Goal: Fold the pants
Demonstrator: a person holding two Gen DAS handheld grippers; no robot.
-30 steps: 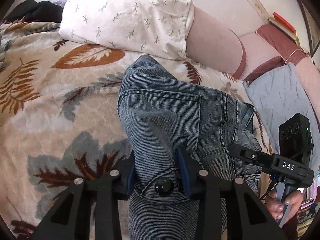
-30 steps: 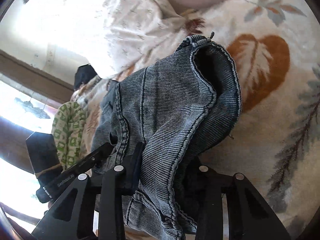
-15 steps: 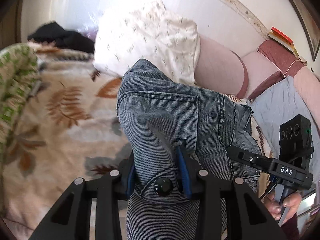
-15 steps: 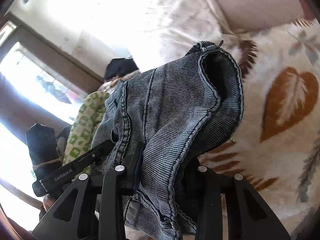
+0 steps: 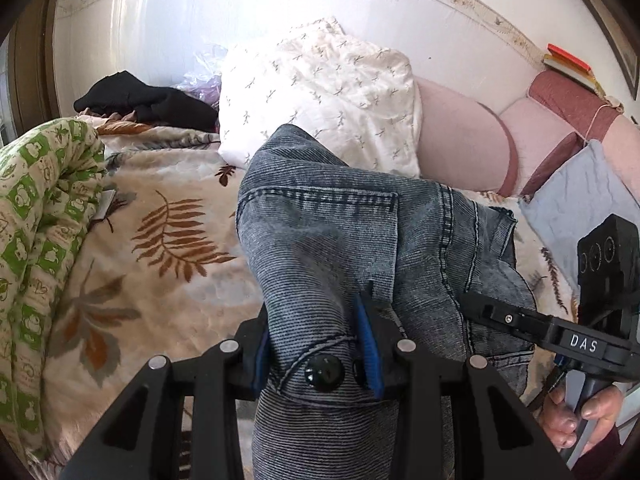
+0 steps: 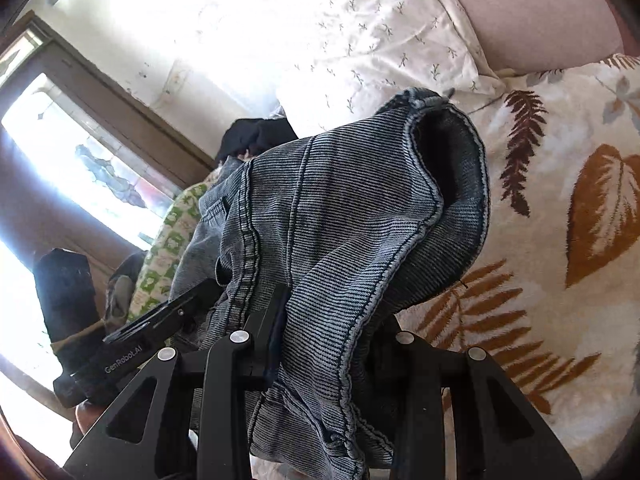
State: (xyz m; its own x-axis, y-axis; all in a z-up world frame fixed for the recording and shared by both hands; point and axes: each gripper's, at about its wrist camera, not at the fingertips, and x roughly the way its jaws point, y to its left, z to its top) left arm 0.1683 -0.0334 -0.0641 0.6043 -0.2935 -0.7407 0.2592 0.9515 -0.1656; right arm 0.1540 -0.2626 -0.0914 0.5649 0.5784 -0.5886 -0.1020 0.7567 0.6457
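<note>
Grey-blue washed denim pants (image 5: pixel 332 240) hang bunched in the air above a leaf-patterned blanket (image 5: pixel 160 248). My left gripper (image 5: pixel 318 354) is shut on the waistband beside the black button (image 5: pixel 324 372), blue pads pressing the cloth from both sides. In the left wrist view the other gripper (image 5: pixel 520 320) reaches into the fabric at lower right, a hand (image 5: pixel 576 412) around its handle. My right gripper (image 6: pixel 328 344) is shut on a thick fold of the pants (image 6: pixel 340 208); cloth drapes over and hides its right finger. An open, dark-lined edge of the pants (image 6: pixel 448 148) points away.
A white sprigged pillow (image 5: pixel 320 92) and pink cushions (image 5: pixel 460 140) lie at the head of the bed. A green-patterned rolled quilt (image 5: pixel 36 216) lies left, black clothing (image 5: pixel 148 100) behind it, a grey pillow (image 5: pixel 576 200) right. A bright window (image 6: pixel 80 184) lies left in the right wrist view.
Both grippers have risen with the pants and tilted up, so the wall, pillows and window came into view. Neither grip has changed.
</note>
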